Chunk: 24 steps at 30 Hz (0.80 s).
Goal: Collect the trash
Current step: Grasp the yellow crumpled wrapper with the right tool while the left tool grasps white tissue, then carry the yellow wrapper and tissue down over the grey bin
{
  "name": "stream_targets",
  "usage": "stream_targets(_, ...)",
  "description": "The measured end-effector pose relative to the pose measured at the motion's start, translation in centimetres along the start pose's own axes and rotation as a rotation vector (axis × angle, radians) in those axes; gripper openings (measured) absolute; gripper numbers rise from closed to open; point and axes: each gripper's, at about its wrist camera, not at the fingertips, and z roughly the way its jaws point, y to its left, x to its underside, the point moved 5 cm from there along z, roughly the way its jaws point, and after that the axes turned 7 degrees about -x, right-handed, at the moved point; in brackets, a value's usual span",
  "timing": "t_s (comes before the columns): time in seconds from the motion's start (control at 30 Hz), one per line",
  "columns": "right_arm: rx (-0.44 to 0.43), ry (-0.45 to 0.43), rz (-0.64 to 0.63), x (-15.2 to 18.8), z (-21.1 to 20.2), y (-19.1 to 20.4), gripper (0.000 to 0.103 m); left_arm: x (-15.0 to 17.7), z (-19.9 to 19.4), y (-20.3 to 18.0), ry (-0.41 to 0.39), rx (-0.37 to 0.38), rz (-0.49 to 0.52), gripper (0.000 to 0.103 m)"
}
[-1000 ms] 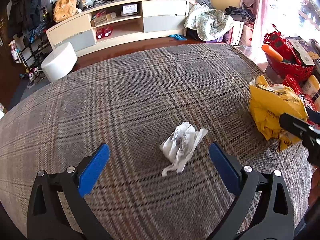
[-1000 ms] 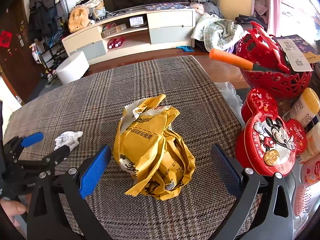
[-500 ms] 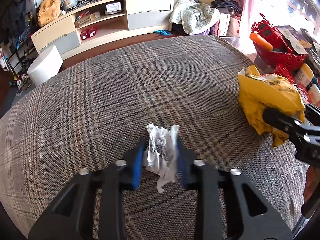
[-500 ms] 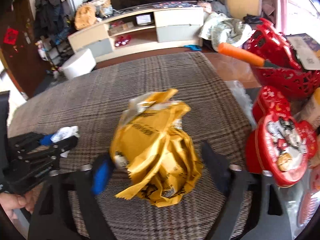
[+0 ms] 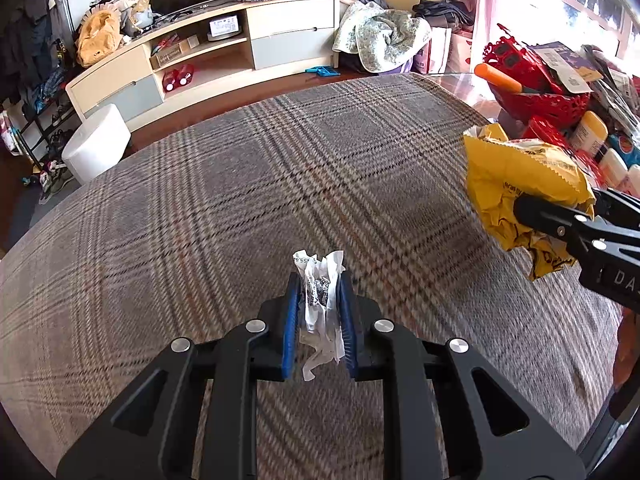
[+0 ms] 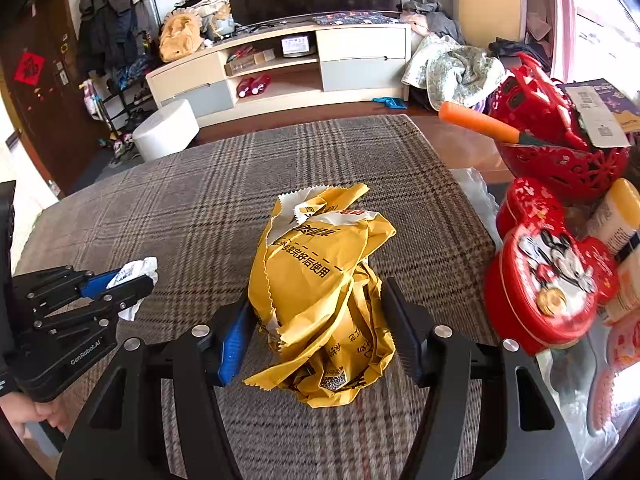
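My left gripper (image 5: 319, 312) is shut on a crumpled white paper scrap (image 5: 320, 292) and holds it just above the plaid tablecloth (image 5: 240, 208). It also shows at the left of the right wrist view (image 6: 132, 280), with the white scrap (image 6: 134, 270) between its tips. My right gripper (image 6: 320, 320) is shut on a crumpled yellow bag (image 6: 320, 280), its blue pads pressing both sides. In the left wrist view the yellow bag (image 5: 516, 184) is at the right, held by the right gripper's black fingers (image 5: 560, 224).
At the table's right edge stand a red lattice basket (image 6: 560, 148) with an orange-handled tool (image 6: 476, 122), a red Mickey tin (image 6: 548, 272) and bottles (image 6: 612, 212). Beyond the table are a TV cabinet (image 5: 224, 60) and a white stool (image 5: 98, 142).
Both grippers closed: the left on the white scrap, the right on the yellow bag. Both pieces have since lifted slightly off the cloth.
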Motion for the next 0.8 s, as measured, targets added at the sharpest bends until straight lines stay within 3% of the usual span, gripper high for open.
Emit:
stream_targets(0.3, -0.010, -0.002, -0.014, 3.6, -6.7, 2.2, 0.062, 4.5, -7.3, 0.1, -0.027, 0.019, -0.054, 0.018)
stream_targets(0.8, -0.059, -0.015, 0.060, 16.3, -17.2, 5.3, 0.062, 19.0, -17.7, -2.9, -0.020, 0.110, -0.141, 0.018)
